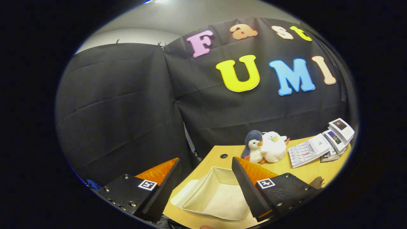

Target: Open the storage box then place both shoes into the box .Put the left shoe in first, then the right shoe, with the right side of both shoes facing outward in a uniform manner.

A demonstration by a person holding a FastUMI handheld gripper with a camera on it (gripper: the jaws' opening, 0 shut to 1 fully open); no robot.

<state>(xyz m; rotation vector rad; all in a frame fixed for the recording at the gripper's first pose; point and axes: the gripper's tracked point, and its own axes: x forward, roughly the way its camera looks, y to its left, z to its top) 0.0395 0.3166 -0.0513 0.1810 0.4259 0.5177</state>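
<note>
The claw (206,168) is held high and tilted over the worktop (313,171), its two fingers spread wide with nothing between them, probably for a clear look down before any grasp. The white storage box (211,195) lies below and between the fingers, its top open and its pale inside bare, so it seems ready to take the left shoe first. Two penguin plush toys (265,147) and a calendar (308,152) sit beyond the box toward the wall, likely kept out of the way.
</note>
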